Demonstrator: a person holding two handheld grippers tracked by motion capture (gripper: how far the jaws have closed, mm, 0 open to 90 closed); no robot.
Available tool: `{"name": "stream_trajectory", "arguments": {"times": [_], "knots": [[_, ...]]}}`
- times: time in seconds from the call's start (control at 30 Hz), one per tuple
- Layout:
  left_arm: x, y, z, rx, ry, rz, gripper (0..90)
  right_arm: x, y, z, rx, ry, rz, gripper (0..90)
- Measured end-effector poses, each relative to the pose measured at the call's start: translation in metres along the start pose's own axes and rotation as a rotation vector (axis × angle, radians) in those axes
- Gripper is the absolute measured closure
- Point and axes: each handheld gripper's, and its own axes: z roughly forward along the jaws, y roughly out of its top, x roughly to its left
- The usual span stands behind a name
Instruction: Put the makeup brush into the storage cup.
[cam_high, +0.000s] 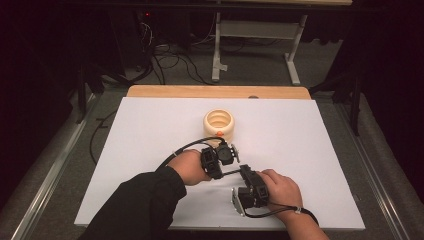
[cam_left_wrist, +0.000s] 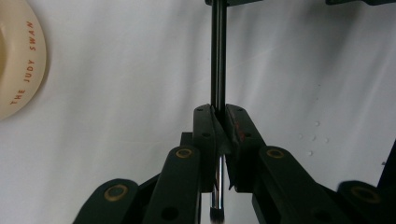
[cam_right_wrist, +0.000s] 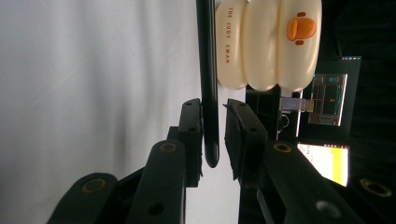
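A white sheet (cam_high: 300, 165) is laid over a wooden tabletop (cam_high: 215, 91), whose bare edge is seen at 12 o'clock of the sheet. Grey carpet (cam_high: 340, 75) is spread around the table. A white metal frame (cam_high: 217, 50) is stood on the carpet at 12 o'clock, and black cables (cam_high: 170, 60) are tangled just beside it, toward 11 o'clock. A small red light (cam_high: 146, 14) is lit in the dark above them. A metal rail (cam_high: 55, 165) is run along the floor at 9 o'clock.

In the left gripper view, small specks (cam_left_wrist: 313, 138) are scattered on the sheet at 3 o'clock. In the right gripper view, two lit screens (cam_right_wrist: 329, 99) (cam_right_wrist: 327, 161) are seen at 3 o'clock, one stacked over the other.
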Motion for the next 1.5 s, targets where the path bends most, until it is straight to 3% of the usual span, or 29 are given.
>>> {"name": "stream_trajectory", "arguments": {"times": [0.1,0.13,0.2,0.23,0.3,0.37,0.4,1.2,1.5], "knots": [[-0.0003,0.0003,-0.0001,0.000,0.000,0.001,82.9,-0.0012,0.0007,-0.0014,0.018,0.017,-0.013,81.4],[-0.0002,0.0004,-0.0003,0.001,-0.001,0.002,82.9,-0.0042,0.0013,0.0000,-0.001,0.012,-0.062,82.6],[-0.0003,0.0006,-0.0008,0.000,-0.001,0.004,82.9,-0.0041,0.0016,-0.0001,-0.001,0.010,-0.066,83.7],[-0.0004,0.0006,-0.0010,-0.003,-0.001,0.004,82.9,-0.0009,0.0013,-0.0015,0.023,0.022,-0.028,83.9],[-0.0006,0.0005,-0.0010,-0.006,0.002,0.004,82.9,-0.0001,0.0010,-0.0008,0.014,0.010,-0.027,84.3],[-0.0004,0.0004,-0.0013,-0.006,-0.001,0.004,82.9,-0.0021,0.0016,-0.0005,0.012,0.015,-0.063,85.0],[-0.0004,0.0003,-0.0014,-0.006,-0.001,0.004,82.9,0.0015,0.0008,0.0001,0.007,0.004,-0.033,85.2],[0.0017,-0.0006,-0.0019,-0.006,-0.008,-0.010,81.4,0.0007,0.0013,-0.0007,0.010,0.013,-0.051,85.9],[0.0030,-0.0019,-0.0034,-0.001,-0.013,-0.019,73.6,0.0012,0.0007,0.0001,0.009,0.013,-0.040,85.9]]}}
